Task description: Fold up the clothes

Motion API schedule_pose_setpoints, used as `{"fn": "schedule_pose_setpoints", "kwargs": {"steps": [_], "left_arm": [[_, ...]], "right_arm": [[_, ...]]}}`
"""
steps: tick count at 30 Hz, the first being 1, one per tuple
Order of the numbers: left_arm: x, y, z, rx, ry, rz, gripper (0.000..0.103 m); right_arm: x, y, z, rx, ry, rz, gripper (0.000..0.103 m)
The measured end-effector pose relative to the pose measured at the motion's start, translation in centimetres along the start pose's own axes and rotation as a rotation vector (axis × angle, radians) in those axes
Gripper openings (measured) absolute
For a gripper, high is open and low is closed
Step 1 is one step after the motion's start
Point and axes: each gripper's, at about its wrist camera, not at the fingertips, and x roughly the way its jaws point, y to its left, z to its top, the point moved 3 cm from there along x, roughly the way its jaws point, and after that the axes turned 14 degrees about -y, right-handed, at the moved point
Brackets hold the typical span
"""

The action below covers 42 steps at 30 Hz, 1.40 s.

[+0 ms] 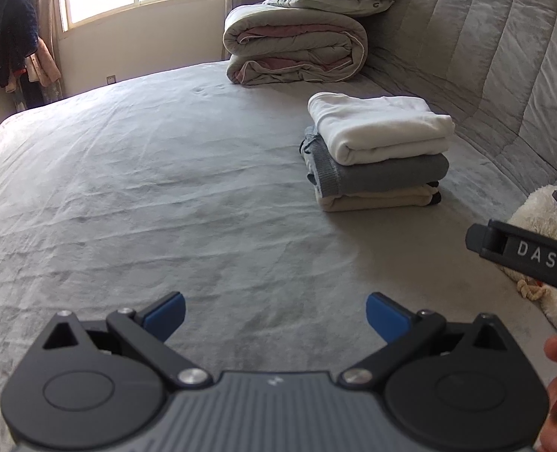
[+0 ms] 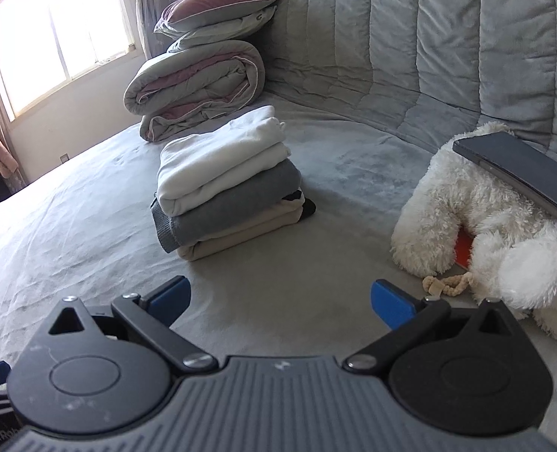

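Grippers: 2, left gripper [image 1: 274,314], right gripper [image 2: 280,303]; blue fingertips [image 1: 165,314]: 2 each.
Folded garments in stack: 3 clear: white [image 2: 218,162], grey [image 2: 233,207], beige [image 2: 241,239]; black item [image 2: 308,208] at rear, count uncertain.
Pillows [image 2: 218,9]: 2.
Rolled duvet [image 2: 199,90]: 1.
Plush toy [image 2: 478,218]: 1.
Dark flat device [image 2: 519,173]: 1.
Bed [image 1: 146,188]: 1.
Window [image 2: 56,37]: 1.

Folded clothes [image 2: 225,184] left of plush toy [image 2: 481,226]

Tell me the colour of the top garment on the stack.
White, clearest in the right wrist view.
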Motion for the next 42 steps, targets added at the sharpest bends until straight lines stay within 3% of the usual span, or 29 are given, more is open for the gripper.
{"fn": "schedule_pose_setpoints", "kwargs": {"steps": [42], "left_arm": [[-0.43,0.17,0.54,0.013,0.005,0.002,0.102]], "right_arm": [[-0.14,0.77,-0.53,-0.026,0.02,0.011,0.103]]}}
